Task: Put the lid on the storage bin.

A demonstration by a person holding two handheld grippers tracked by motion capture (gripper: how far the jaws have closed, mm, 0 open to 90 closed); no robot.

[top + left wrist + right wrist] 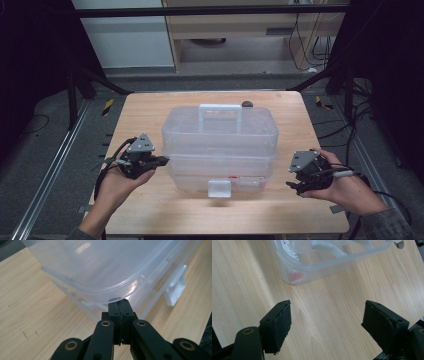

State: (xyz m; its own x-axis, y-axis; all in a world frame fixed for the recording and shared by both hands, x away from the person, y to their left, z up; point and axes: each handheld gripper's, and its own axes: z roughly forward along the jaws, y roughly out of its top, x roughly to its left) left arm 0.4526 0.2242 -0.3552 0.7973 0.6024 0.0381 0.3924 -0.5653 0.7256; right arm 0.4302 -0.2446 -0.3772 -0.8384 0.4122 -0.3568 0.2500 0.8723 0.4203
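1. The clear plastic storage box with a white carry handle on its lid (220, 145) stands in the middle of the light wooden table (150, 210), with its white front latch (219, 188) hanging down toward the person. The left gripper (161, 160) has its jaws pressed fully together, with nothing between them, and the tips sit at the left side of the box, just under the rim of the lid as the left gripper view shows (120, 303). If these closed tips push sideways, I think the light box can slide over the smooth wood instead of opening.

2. The right gripper (295, 185) has its jaws spread wide, and between them there is nothing but table. It is near the right end of the box but not touching it. So nothing supports the box on that side, and a push from the left would probably turn or move it toward the right.

3. If the closed tips lever upward under the rim while the front latch is still fastened, the thin plastic may bend or the tips may slip off. Whether the latch is locked I cannot tell.

4. A small dark round object (247, 104) lies on the table just behind the box. A box that is pushed backward could knock it toward the far edge.

5. The walls are transparent and shiny, so the real edge is easy to misjudge when the right gripper comes closer.
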